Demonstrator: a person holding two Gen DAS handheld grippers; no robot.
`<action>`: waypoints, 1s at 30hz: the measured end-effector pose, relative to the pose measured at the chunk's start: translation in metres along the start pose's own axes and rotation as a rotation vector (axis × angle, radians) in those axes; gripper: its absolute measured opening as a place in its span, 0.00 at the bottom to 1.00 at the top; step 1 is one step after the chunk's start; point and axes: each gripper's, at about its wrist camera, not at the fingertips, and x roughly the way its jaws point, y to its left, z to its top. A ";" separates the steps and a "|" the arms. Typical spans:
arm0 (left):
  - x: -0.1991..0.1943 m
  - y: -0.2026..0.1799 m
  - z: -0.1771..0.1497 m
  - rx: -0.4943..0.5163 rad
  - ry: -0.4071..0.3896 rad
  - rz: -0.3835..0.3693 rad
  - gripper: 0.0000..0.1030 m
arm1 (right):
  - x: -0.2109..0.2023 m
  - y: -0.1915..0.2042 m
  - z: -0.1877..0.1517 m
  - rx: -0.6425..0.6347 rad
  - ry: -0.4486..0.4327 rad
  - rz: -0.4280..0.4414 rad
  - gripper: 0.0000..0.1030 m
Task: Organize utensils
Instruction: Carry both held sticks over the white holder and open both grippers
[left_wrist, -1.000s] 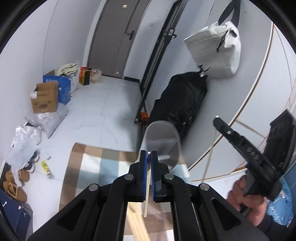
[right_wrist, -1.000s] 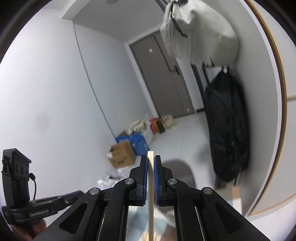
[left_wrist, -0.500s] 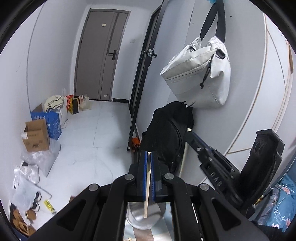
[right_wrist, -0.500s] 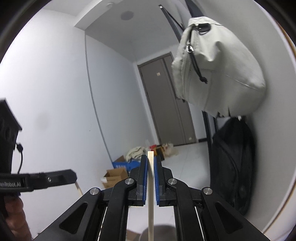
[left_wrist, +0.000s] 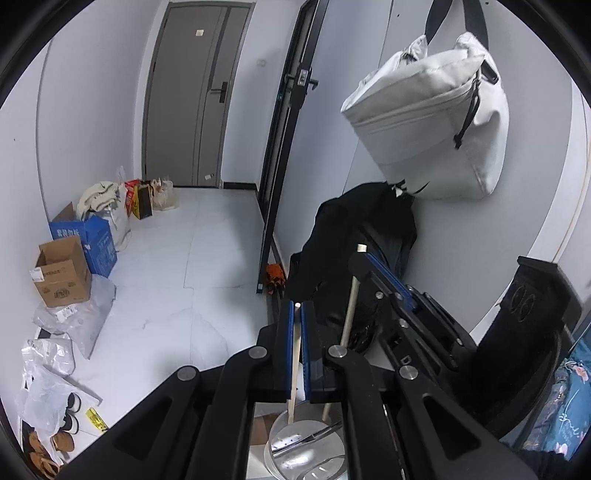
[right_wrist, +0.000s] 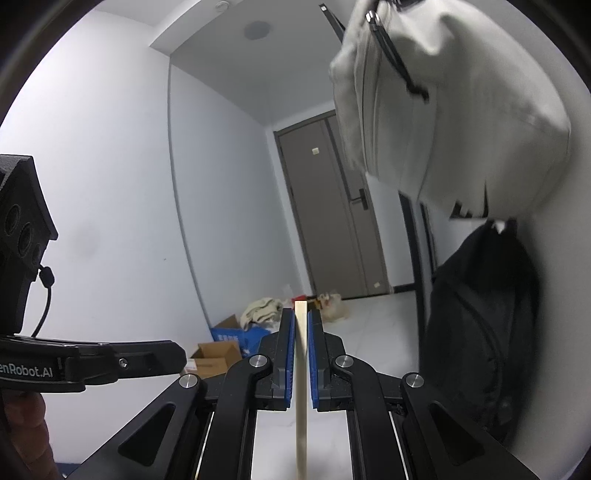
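**Two grippers hold chopsticks above a metal holder**

A white-walled hallway with a pale tiled floor, a grey door and a white bag hanging on the wall. The left gripper is clamped on a wooden chopstick whose lower end dips into a perforated metal utensil holder. Just beside it, the right gripper pinches a second chopstick upright.
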 end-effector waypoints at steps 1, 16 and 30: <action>0.003 0.000 0.000 0.002 0.006 -0.001 0.00 | 0.003 0.000 -0.003 -0.008 -0.001 0.004 0.06; 0.029 0.002 -0.016 -0.003 0.101 -0.043 0.00 | -0.016 -0.010 -0.033 -0.069 0.046 0.011 0.06; 0.040 -0.009 -0.028 -0.002 0.178 -0.148 0.00 | -0.050 -0.007 -0.056 -0.072 0.195 0.060 0.08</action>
